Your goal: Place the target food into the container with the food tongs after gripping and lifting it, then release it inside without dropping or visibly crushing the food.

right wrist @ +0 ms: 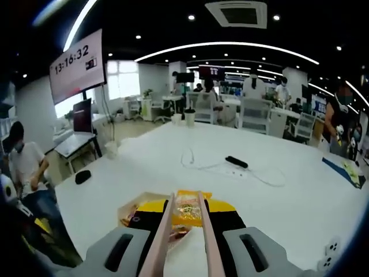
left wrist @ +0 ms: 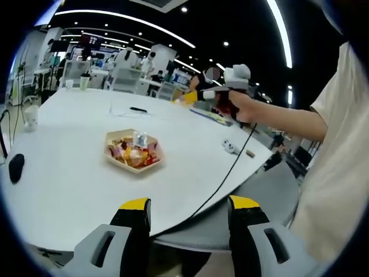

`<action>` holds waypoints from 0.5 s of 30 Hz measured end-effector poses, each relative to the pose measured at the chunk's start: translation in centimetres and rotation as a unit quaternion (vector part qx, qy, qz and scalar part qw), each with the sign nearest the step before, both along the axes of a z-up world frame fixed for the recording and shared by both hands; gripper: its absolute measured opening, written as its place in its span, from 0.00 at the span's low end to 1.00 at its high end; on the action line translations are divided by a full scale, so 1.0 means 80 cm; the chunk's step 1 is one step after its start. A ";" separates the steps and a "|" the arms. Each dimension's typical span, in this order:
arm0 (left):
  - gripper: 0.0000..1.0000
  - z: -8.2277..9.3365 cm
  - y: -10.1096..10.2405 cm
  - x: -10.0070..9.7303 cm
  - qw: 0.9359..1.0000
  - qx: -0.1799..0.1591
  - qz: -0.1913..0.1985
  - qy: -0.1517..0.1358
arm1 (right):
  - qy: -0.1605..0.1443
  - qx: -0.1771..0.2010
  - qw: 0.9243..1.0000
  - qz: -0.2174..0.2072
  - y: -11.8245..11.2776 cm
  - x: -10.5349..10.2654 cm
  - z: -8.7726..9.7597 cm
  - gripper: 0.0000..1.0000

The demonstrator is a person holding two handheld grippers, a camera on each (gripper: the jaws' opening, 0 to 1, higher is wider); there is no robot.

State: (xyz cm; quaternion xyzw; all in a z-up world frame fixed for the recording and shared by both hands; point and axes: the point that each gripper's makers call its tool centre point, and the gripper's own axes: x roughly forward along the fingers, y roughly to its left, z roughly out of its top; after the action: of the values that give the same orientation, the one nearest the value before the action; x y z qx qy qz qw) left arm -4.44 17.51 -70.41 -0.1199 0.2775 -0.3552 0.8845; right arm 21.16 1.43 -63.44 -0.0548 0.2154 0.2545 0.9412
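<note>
- Right tongs (right wrist: 187, 214) are closed on a yellow snack packet (right wrist: 188, 211), pinched between the two pink arms, above the tray (right wrist: 131, 208) on the white bench (right wrist: 277, 196)
- Left tongs (left wrist: 189, 206) stand apart, holding nothing, short of the tray of sweets (left wrist: 134, 151)

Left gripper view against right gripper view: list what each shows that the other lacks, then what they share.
Left gripper view alone: its open gripper with yellow-tipped black fingers, a person's hand, and a black cable trailing off the table edge.

Right gripper view alone: the right gripper shut on pale pink food tongs that pinch a yellow snack packet, and a wall screen.

Both: the white table and the hexagonal beige tray of wrapped snacks.
</note>
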 end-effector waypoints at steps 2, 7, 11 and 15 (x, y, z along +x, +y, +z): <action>0.53 -0.001 0.002 0.000 1.000 -0.001 0.002 0.001 | -0.001 0.000 1.000 0.004 0.005 0.001 0.002 0.24; 0.53 -0.003 0.006 -0.003 1.000 -0.003 0.010 0.002 | -0.005 0.001 1.000 0.017 0.023 0.006 0.008 0.24; 0.52 -0.003 0.008 -0.003 1.000 -0.003 0.013 0.003 | -0.006 0.004 0.999 0.031 0.040 0.008 0.012 0.24; 0.52 -0.001 0.012 -0.003 1.000 -0.002 0.017 0.001 | -0.011 0.003 0.999 0.048 0.060 0.011 0.017 0.24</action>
State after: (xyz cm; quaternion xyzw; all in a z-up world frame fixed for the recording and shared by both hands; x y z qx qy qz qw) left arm -4.68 18.50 -70.53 -0.1269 0.2759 -0.3401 0.8900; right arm 22.02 6.23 -62.07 -0.0650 0.2015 0.2997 0.9302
